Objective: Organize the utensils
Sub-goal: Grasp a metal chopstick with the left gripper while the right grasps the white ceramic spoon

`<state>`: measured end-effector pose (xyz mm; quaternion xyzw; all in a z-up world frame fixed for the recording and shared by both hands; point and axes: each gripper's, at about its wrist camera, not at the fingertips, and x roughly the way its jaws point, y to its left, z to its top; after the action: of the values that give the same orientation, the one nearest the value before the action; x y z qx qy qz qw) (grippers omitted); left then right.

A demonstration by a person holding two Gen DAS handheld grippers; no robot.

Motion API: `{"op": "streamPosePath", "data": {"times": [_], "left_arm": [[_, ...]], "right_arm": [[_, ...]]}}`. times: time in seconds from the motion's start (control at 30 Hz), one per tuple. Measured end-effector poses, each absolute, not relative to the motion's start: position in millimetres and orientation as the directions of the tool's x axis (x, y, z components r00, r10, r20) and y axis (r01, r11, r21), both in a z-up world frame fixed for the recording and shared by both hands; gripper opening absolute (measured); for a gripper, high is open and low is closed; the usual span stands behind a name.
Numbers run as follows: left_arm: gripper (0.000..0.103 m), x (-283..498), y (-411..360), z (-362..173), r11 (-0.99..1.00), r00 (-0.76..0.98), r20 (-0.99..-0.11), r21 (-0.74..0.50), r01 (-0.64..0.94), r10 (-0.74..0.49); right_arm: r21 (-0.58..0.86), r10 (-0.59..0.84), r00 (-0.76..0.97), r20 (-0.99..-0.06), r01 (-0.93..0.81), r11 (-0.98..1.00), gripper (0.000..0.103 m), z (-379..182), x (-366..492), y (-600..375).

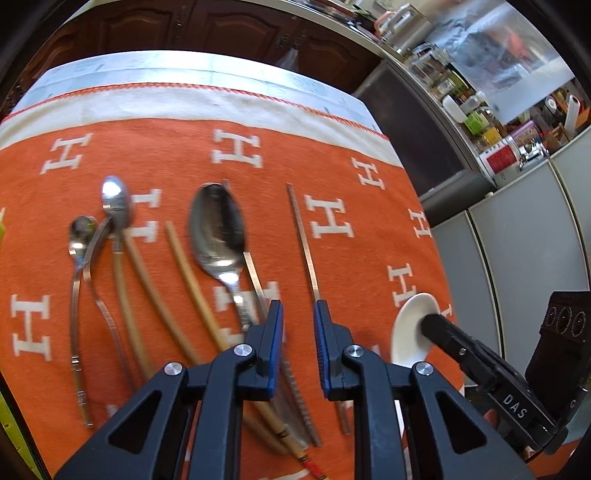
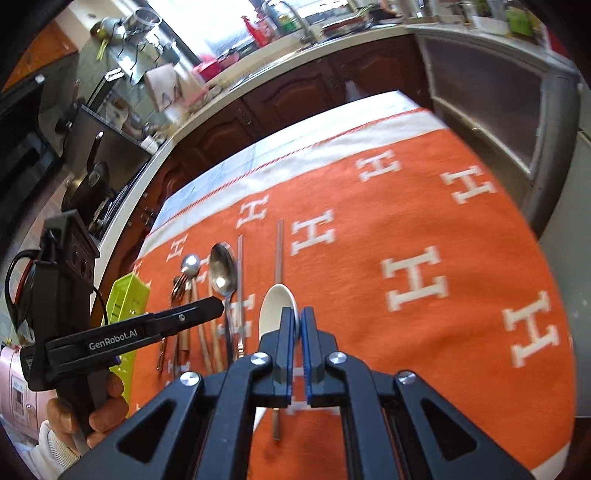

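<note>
Left wrist view shows small spoons (image 1: 83, 229), brown chopsticks (image 1: 184, 280), a big metal spoon (image 1: 218, 229) and a thin metal chopstick (image 1: 303, 247) lying side by side on the orange cloth (image 1: 147, 155). At lower centre the left gripper (image 1: 298, 332) has its pads slightly apart with nothing between them. At lower right the right gripper (image 2: 299, 328) is clamped on the white ceramic spoon (image 1: 410, 332).

A home kitchen: wooden cabinets (image 2: 295, 96), cluttered counter (image 2: 369, 31), faucet (image 2: 295, 18).
</note>
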<state>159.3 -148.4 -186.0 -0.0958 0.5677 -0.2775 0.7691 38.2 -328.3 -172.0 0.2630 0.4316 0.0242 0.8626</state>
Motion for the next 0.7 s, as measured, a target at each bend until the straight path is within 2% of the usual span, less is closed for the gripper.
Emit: {"op": "streamPosePath", "data": {"times": [0.23, 0.4, 0.53, 0.57, 0.63, 0.7], "left_arm": [[0.013, 152.8, -190.9, -191.0, 0.848, 0.186, -0.867, -0.371, 0.379, -0.462], [0.013, 137.2, -222.2, -202.0, 0.884, 0.238, -0.925, -0.172, 0.434, -0.296], [0.013, 116.2, -239.2, -198.0, 0.878, 0.354, -0.913, -0.011, 0.478, -0.204], [0.013, 113.9, -240.3, -197.2, 0.878, 0.364, -0.910, -0.001, 0.479, -0.200], [0.006, 113.0, -236.4, -197.0, 0.875, 0.355, -0.906, -0.034, 0.483, -0.231], [0.004, 115.7, -227.3, -195.5, 0.878, 0.335, -0.901, -0.095, 0.469, -0.276]], "right_arm": [[0.455, 0.217, 0.637, -0.740, 0.237, 0.858, 0.004, -172.6, 22.8, -349.4], [0.432, 0.199, 0.636, -0.745, 0.234, 0.871, 0.004, -171.8, 14.0, -349.1], [0.416, 0.188, 0.641, -0.744, 0.224, 0.882, 0.004, -168.4, 8.9, -345.8], [0.412, 0.186, 0.642, -0.744, 0.222, 0.884, 0.004, -167.3, 8.7, -344.9], [0.412, 0.186, 0.643, -0.742, 0.220, 0.884, 0.004, -165.8, 7.3, -344.0], [0.412, 0.186, 0.647, -0.739, 0.215, 0.886, 0.004, -162.1, 5.8, -342.0]]}}
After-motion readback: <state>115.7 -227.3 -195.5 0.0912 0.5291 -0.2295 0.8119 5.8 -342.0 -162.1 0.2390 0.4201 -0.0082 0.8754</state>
